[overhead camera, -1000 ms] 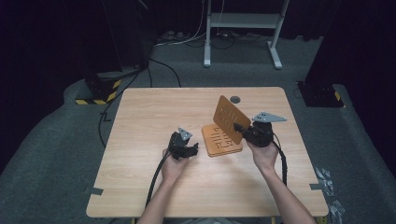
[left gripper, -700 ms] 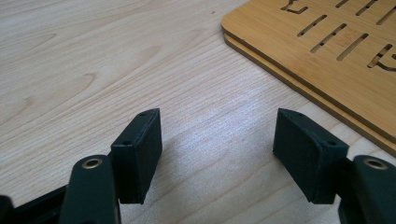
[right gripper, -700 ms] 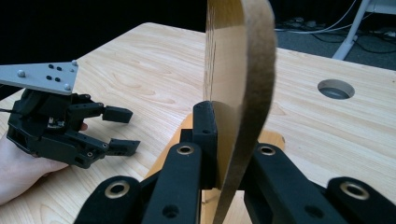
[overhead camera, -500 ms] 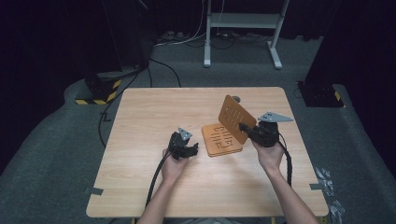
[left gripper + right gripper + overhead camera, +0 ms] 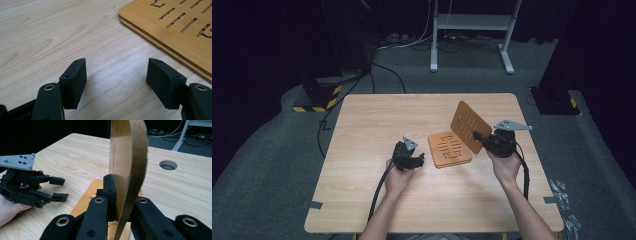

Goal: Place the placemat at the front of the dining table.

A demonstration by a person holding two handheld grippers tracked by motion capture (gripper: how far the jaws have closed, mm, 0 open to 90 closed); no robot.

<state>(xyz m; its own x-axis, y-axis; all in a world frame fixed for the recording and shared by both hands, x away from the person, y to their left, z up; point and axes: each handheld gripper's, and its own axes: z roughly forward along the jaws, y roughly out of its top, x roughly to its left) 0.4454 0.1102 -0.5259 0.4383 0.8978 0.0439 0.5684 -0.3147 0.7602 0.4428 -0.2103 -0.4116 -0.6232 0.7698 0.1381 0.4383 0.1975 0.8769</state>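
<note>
My right gripper (image 5: 478, 135) is shut on the lower edge of a thin orange slotted wooden board (image 5: 468, 125), which it holds up on edge above the table. In the right gripper view this board (image 5: 128, 162) rises edge-on between the closed jaws of the right gripper (image 5: 122, 192). A stack of two similar slotted boards (image 5: 449, 149) lies flat at mid-table; in the left gripper view the stack (image 5: 172, 27) is at the upper right. My left gripper (image 5: 418, 160) rests just left of the stack. It is open, and bare table shows between its fingers (image 5: 75, 82).
The light wooden table (image 5: 377, 120) has a round cable hole (image 5: 168, 165) near its far right. The left gripper (image 5: 53, 188) and the hand holding it appear in the right gripper view. Cables, a white stand (image 5: 472, 30) and dark equipment sit on the floor beyond the table.
My right gripper has carried the raised board slightly to the right, away from the flat stack. The left gripper has stayed in place and open.
</note>
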